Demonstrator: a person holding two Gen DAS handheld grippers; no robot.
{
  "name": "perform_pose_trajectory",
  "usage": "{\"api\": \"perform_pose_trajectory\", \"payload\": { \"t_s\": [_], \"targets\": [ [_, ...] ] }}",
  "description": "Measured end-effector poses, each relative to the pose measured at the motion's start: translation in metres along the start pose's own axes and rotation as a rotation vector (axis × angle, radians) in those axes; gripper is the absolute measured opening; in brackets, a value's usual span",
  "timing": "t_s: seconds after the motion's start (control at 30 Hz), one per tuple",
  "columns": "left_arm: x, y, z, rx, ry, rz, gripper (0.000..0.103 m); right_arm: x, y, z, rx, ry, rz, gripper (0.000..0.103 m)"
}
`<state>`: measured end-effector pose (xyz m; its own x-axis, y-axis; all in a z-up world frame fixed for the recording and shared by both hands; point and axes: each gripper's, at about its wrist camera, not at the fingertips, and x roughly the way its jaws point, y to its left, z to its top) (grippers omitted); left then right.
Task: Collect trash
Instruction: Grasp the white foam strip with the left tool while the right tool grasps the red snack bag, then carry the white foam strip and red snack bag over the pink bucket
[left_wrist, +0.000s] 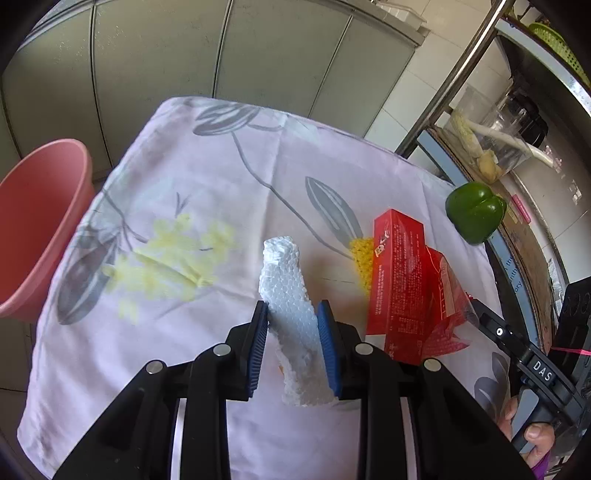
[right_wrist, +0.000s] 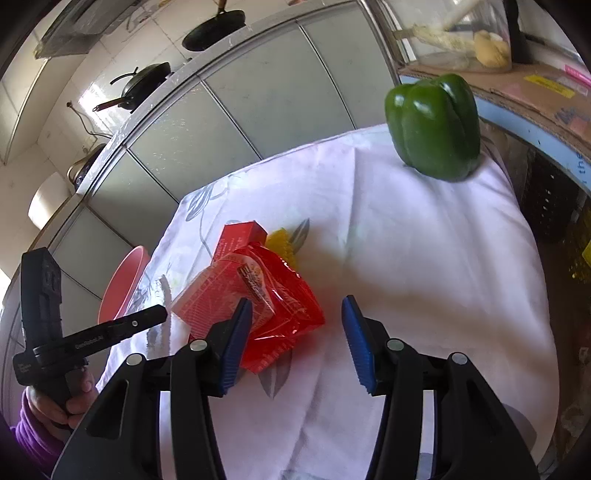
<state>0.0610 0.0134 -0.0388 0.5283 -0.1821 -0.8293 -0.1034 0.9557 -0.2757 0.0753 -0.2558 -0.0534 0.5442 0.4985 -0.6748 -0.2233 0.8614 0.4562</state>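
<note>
Two tongs are over a bench covered with a pale cloth (left_wrist: 207, 206) that has grey leaves and yellow flowers on it. The left tongs (left_wrist: 293, 325) are pinching a white piece of foam (left_wrist: 286, 280) between their blue pads, and the foam sticks up and a bit forward from them. The right tongs (right_wrist: 297, 332) are spread apart with nothing squeezed between them. A red wrapper (right_wrist: 284, 299) lies on the cloth just in front of them, and its edge reaches in by the left blue pad. A red box (right_wrist: 240, 236) lies under and behind the wrapper, touching it. In the left view the red box stands just to the right of the foam. A green pepper (right_wrist: 434, 125) sits near the far right edge of the bench, well apart from the trash. A pink tub (left_wrist: 40, 221) sits beside the bench on the left side.
</note>
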Motion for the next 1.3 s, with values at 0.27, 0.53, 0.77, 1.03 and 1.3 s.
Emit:
{"api": "perform_pose_trajectory", "payload": {
  "t_s": [0.27, 0.53, 0.77, 1.03, 1.3],
  "targets": [
    [-0.011, 0.011, -0.004, -0.002, -0.029, -0.009, 0.027, 0.0, 0.004, -0.005, -0.038, 0.005, -0.039, 0.018],
    [-0.029, 0.018, -0.009, 0.017, -0.089, -0.009, 0.027, -0.031, 0.018, -0.006, -0.073, -0.092, -0.063, 0.011],
    [-0.048, 0.021, -0.012, 0.041, -0.153, -0.017, 0.027, -0.067, 0.05, 0.005, -0.141, -0.194, -0.07, 0.011],
    [-0.08, 0.037, -0.011, 0.041, -0.272, 0.006, 0.027, -0.061, 0.095, 0.01, -0.227, -0.203, -0.051, 0.011],
    [-0.105, 0.069, -0.008, 0.001, -0.365, 0.07, 0.027, -0.032, 0.142, 0.014, -0.297, -0.174, -0.026, 0.011]
  ]
}}
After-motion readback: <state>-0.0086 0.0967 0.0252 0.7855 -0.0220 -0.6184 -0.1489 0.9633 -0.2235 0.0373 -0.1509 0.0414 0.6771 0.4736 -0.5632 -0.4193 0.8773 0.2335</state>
